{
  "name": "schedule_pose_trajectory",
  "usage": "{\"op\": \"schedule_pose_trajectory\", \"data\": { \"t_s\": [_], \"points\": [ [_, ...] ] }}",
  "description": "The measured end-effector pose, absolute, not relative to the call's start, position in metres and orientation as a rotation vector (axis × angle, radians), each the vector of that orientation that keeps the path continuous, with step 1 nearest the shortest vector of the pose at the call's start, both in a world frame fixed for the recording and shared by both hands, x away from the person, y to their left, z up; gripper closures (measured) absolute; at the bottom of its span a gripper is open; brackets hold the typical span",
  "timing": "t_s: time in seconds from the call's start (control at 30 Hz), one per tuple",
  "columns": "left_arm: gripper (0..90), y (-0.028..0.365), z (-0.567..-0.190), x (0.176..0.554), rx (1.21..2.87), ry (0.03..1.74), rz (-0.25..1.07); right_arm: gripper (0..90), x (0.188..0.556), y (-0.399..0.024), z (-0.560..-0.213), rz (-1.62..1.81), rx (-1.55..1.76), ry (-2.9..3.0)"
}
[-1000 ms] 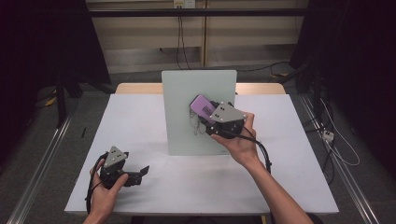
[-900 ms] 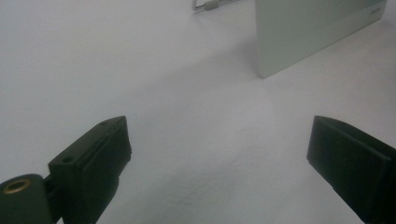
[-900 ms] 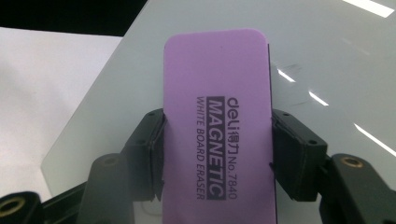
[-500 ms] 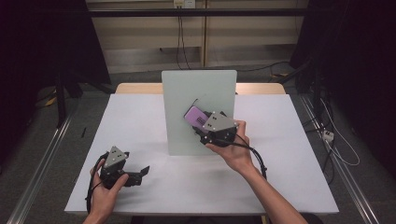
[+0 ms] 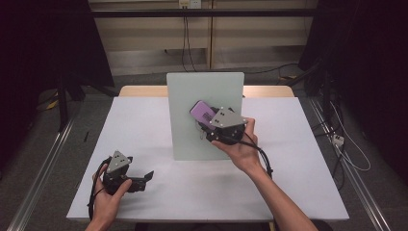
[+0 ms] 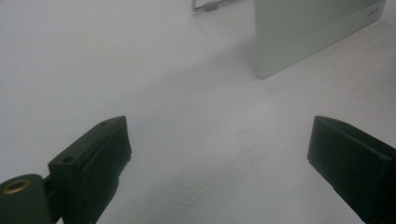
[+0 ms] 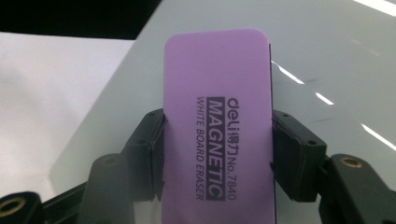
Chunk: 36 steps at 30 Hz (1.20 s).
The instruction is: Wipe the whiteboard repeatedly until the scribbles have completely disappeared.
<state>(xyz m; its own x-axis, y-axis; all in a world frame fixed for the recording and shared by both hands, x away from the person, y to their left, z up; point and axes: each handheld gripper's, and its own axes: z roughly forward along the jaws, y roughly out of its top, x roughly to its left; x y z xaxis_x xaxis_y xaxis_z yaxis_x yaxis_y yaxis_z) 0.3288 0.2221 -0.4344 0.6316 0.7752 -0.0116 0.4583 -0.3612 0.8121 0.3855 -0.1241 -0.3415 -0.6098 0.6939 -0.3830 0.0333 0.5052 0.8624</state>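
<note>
A purple magnetic whiteboard eraser (image 7: 217, 93) is clamped by its long sides between the black jaws of my right gripper (image 7: 217, 140). In the high view the eraser (image 5: 202, 111) lies against the face of a pale green-white board (image 5: 192, 91) that stands upright mid-table, with my right gripper (image 5: 207, 121) shut on it just right of it. My left gripper (image 5: 145, 178) rests low at the table's front left, its jaws wide apart with nothing between them. Its own view shows the left gripper (image 6: 219, 154) over bare white table.
The white table (image 5: 298, 144) has free room left and right of the board. The board's lower corner (image 6: 303, 37) stands ahead of the left gripper, with a small metal clip-like part (image 6: 205, 6) beyond it. Dark floor, rails and cables surround the table.
My right gripper carried the eraser a little left and down across the board's face, then slightly back up. The left gripper stayed where it was.
</note>
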Motion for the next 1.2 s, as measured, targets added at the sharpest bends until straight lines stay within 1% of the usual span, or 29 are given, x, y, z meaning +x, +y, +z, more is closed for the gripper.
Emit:
{"op": "schedule_pose_trajectory", "data": {
  "t_s": [0.23, 0.4, 1.2],
  "points": [
    [6.0, 0.222, -0.434, 0.329, 2.016, 0.968, 0.484, 41.8, 0.391, -0.142, -0.318, 1.116, 0.65, 1.926],
    [6.0, 0.222, -0.434, 0.329, 2.015, 0.969, 0.486, 41.8, 0.394, -0.144, -0.313, 1.122, 0.659, 1.909],
    [6.0, 0.222, -0.435, 0.329, 2.013, 0.968, 0.484, 41.7, 0.383, -0.104, -0.354, 1.062, 0.582, 2.067]
  ]
}}
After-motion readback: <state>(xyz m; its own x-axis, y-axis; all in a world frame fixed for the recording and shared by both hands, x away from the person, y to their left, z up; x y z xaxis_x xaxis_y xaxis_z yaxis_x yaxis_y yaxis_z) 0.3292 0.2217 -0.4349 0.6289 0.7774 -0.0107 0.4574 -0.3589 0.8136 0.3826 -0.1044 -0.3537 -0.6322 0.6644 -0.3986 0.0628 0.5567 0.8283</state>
